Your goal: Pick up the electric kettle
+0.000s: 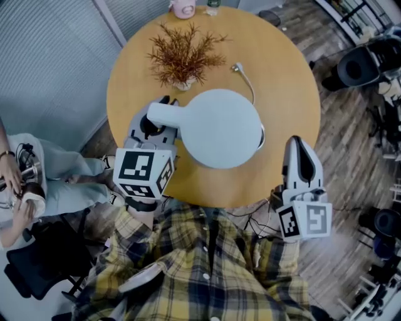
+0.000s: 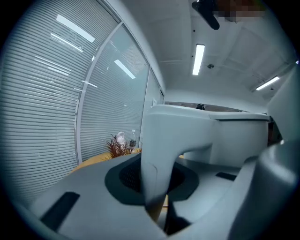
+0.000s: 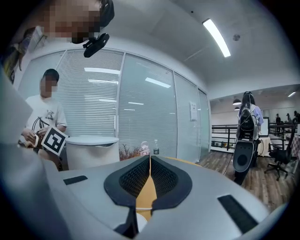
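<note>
The white electric kettle [image 1: 222,128] hangs over the round wooden table [image 1: 285,75], seen from above with its lid toward me. My left gripper [image 1: 160,122] is shut on the kettle's handle [image 1: 164,115]. In the left gripper view the handle [image 2: 159,154] stands upright between the dark pads, with the kettle body [image 2: 234,136] behind it. My right gripper [image 1: 299,147] hovers at the table's near right edge, apart from the kettle, shut and empty. The right gripper view has the kettle [image 3: 91,150] to the left of the jaws [image 3: 150,176].
A dried plant [image 1: 183,56] stands behind the kettle, and a white cord with plug [image 1: 244,75] runs to its right. A pink cup [image 1: 183,7] and a bottle [image 1: 213,6] sit at the far edge. A person [image 1: 37,182] sits on the left; office chairs [image 1: 360,66] are on the right.
</note>
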`<state>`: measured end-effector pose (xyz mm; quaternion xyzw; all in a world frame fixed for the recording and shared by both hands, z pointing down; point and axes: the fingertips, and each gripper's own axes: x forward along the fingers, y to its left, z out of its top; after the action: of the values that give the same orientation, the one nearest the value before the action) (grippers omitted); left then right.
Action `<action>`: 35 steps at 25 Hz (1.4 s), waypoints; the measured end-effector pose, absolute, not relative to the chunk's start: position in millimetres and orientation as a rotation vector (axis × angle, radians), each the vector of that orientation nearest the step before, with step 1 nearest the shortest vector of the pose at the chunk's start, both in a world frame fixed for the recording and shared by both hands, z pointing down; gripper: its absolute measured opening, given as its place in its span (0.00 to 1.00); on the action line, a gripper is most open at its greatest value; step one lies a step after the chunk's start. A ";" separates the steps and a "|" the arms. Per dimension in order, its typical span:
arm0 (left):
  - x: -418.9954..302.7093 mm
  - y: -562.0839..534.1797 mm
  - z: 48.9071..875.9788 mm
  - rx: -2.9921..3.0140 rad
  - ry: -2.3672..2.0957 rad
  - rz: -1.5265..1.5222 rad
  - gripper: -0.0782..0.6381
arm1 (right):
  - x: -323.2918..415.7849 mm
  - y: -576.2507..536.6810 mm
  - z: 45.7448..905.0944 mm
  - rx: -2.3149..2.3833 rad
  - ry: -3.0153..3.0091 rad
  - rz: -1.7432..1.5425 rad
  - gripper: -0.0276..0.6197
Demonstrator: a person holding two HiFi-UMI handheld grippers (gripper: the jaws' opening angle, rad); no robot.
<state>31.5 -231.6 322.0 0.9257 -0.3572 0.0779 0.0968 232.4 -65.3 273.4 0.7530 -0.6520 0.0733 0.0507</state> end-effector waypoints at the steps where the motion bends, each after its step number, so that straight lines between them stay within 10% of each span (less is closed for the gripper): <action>1: 27.7 -231.9 319.0 2.737 -1.066 0.227 0.19 | 230.3 -67.4 273.4 2.283 -1.997 0.222 0.10; 35: 12.6 -214.9 266.3 2.752 -1.096 0.137 0.19 | 214.9 -89.1 260.3 2.222 -2.102 0.176 0.10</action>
<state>12.6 -214.9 266.3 0.9245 -0.3681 0.0459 0.0881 214.9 -89.1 260.3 0.7247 -0.6856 0.0573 0.0391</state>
